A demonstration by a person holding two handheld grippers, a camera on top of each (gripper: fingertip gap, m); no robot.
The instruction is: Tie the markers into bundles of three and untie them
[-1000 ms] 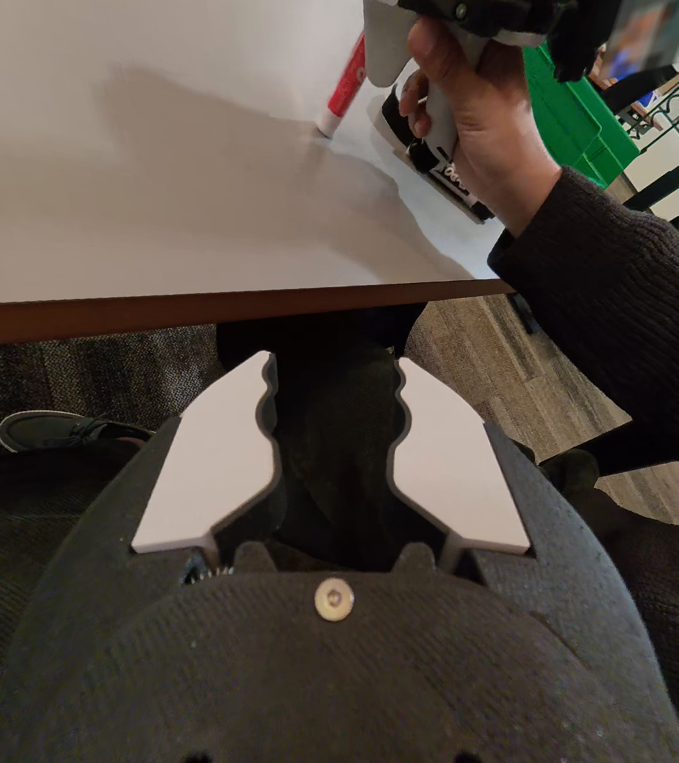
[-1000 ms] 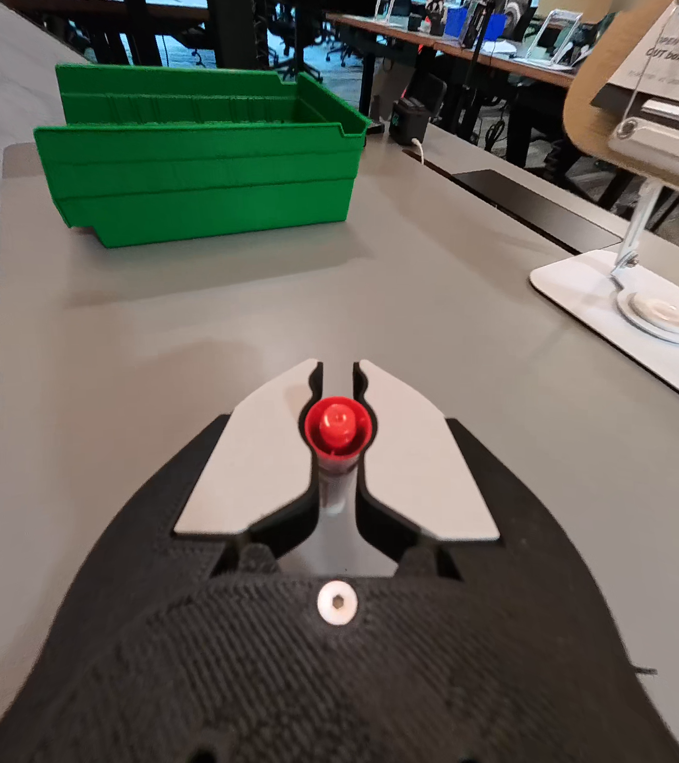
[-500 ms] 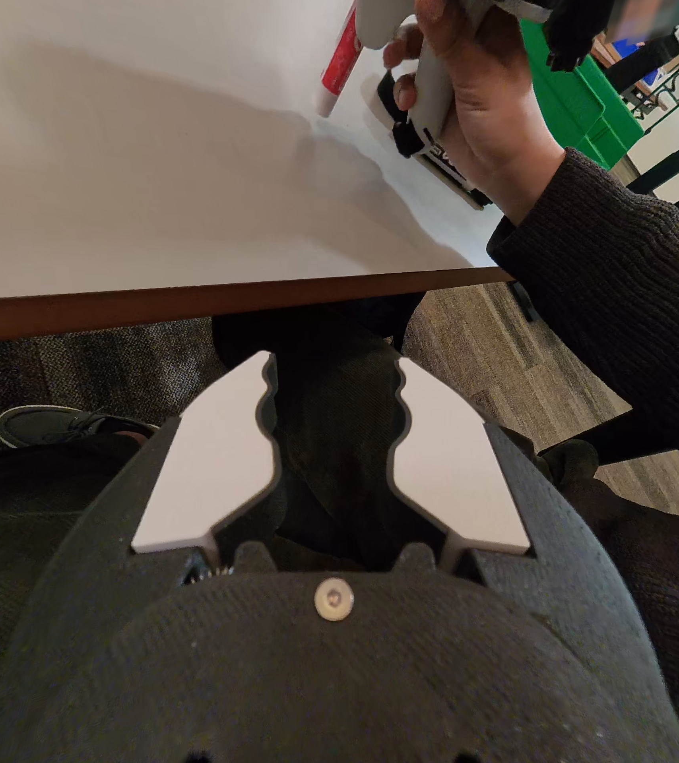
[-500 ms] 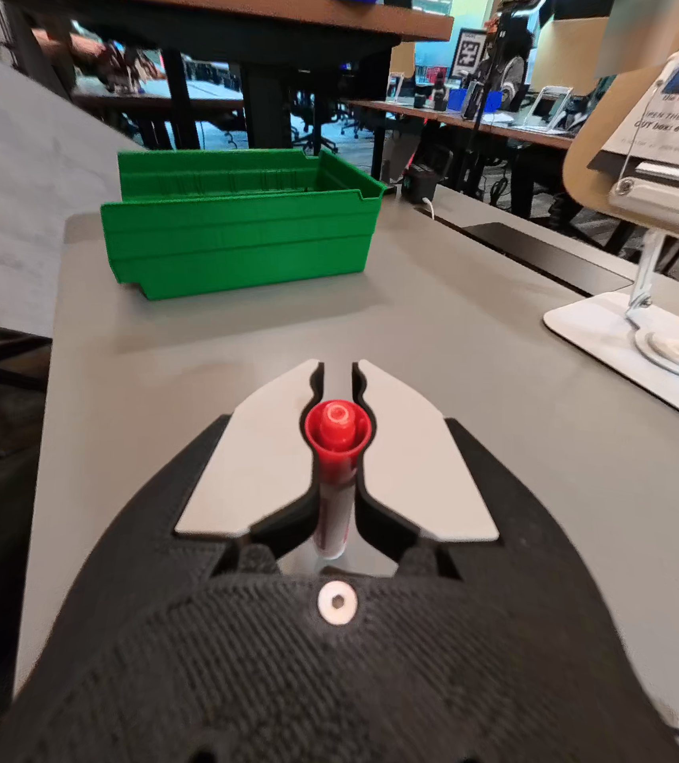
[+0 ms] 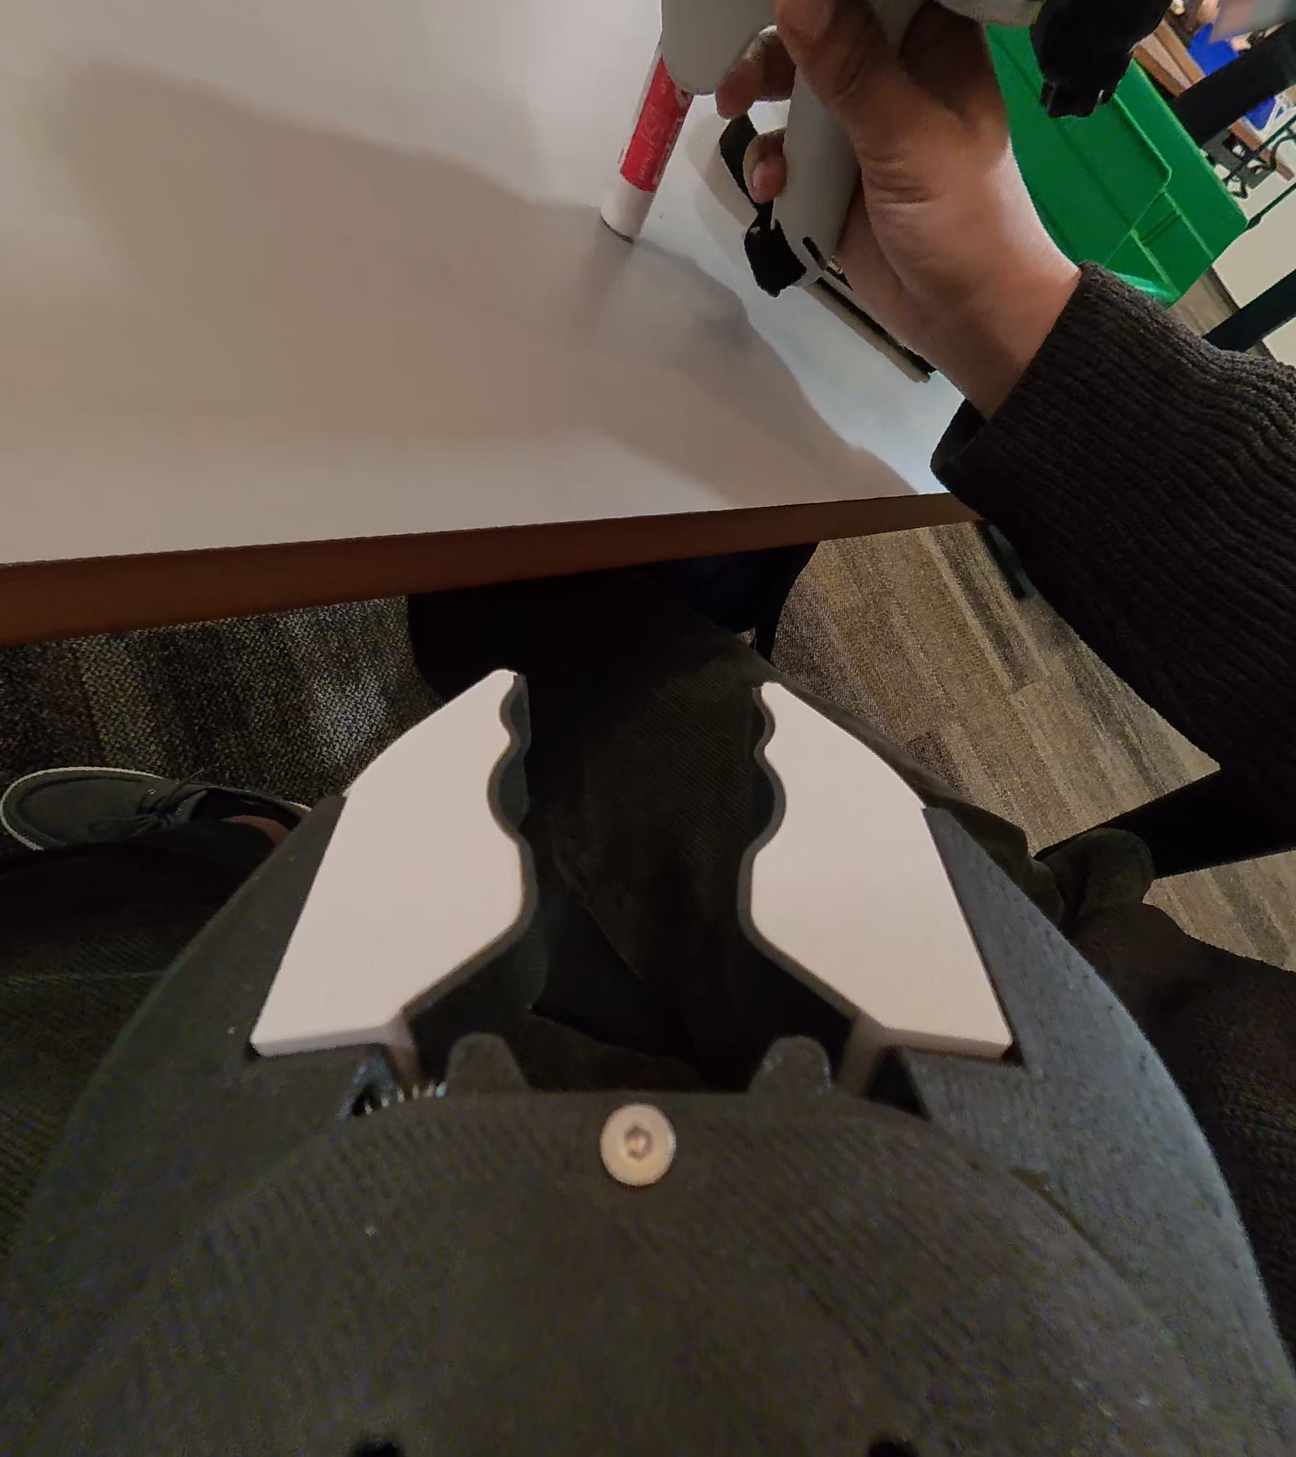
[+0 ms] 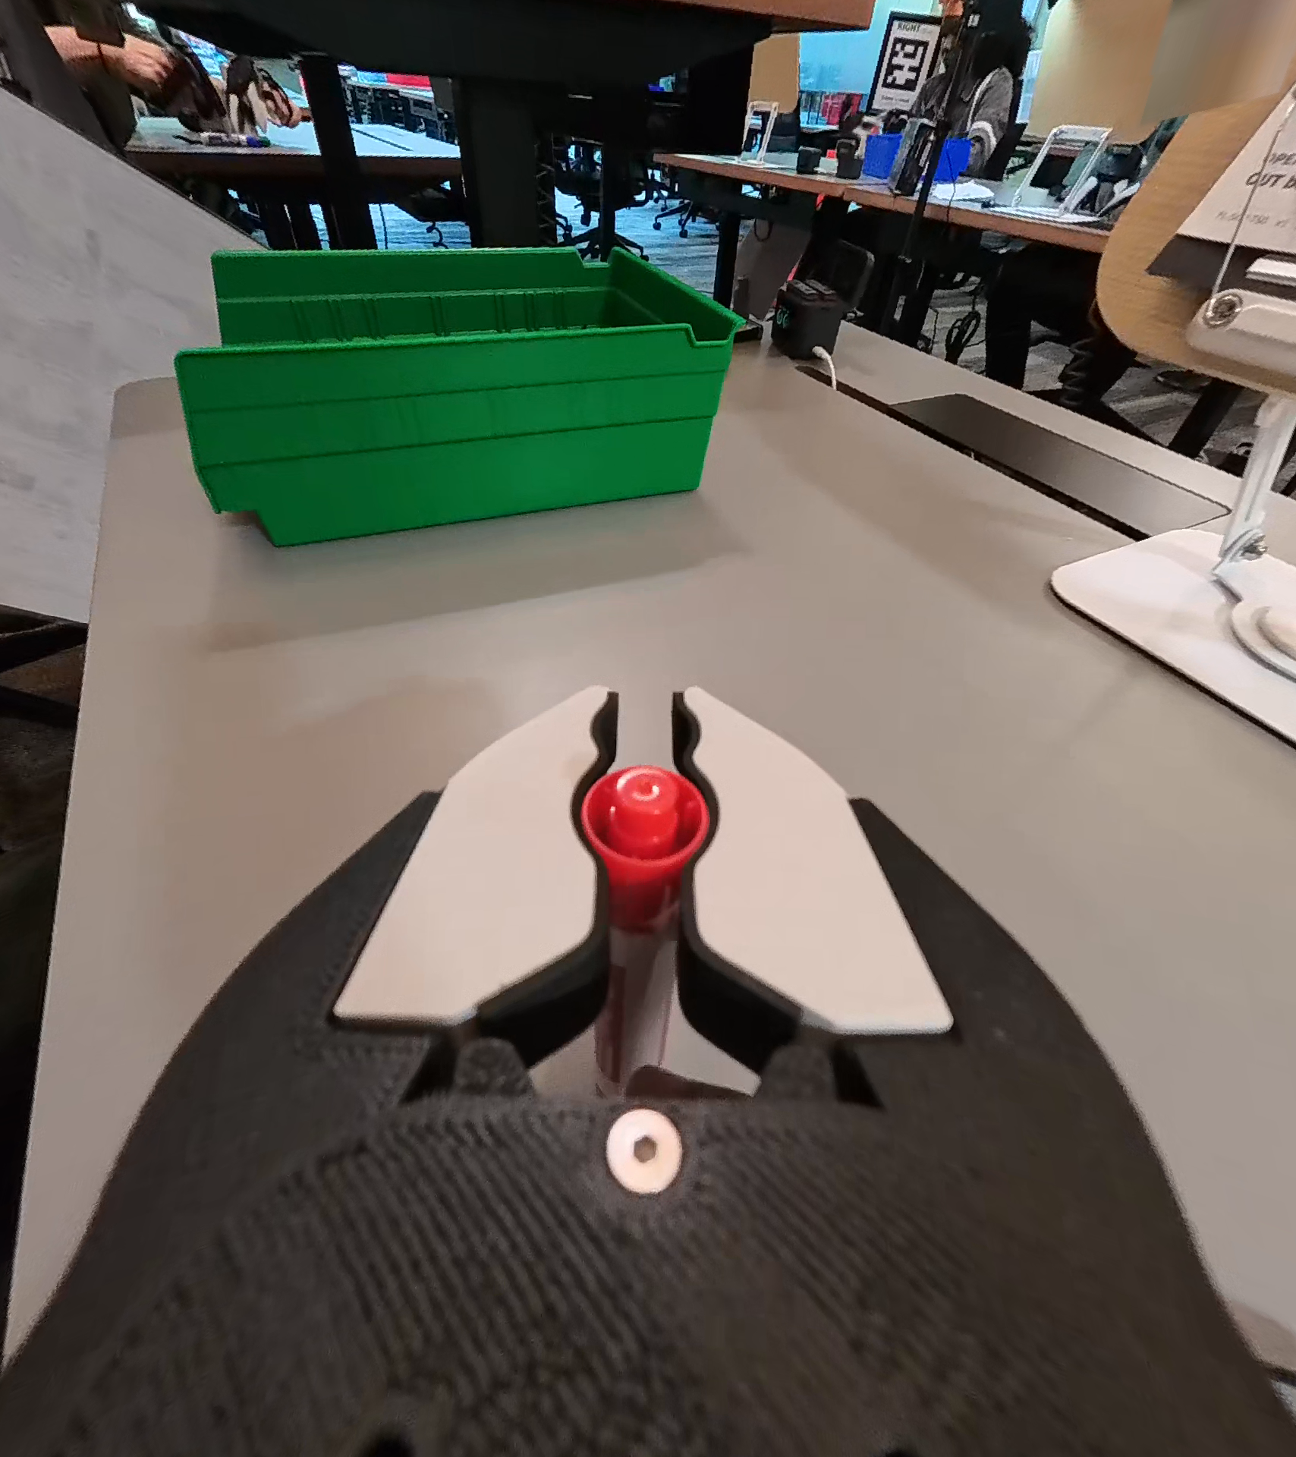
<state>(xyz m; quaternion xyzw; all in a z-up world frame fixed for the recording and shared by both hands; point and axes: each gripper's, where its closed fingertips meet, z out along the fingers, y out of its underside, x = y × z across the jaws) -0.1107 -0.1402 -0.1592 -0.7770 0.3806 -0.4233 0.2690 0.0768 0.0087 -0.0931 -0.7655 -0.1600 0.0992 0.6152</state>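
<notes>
Hanging idle below the worktop (image 5: 314,355) edge with jaws wide and empty, the left gripper (image 5: 637,796) watches the right gripper's red marker (image 5: 649,134) now stood tip-down on the surface, while the right gripper (image 6: 645,733) view adds the clamped cap, newly tilted, and a green bin (image 6: 456,441) far off, no tie visible.

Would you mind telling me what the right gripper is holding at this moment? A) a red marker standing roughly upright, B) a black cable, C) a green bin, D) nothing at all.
A: in the right wrist view the right gripper is shut on the red marker, whose lower end meets the table in the left wrist view, while the green bin sits apart farther back.
</notes>
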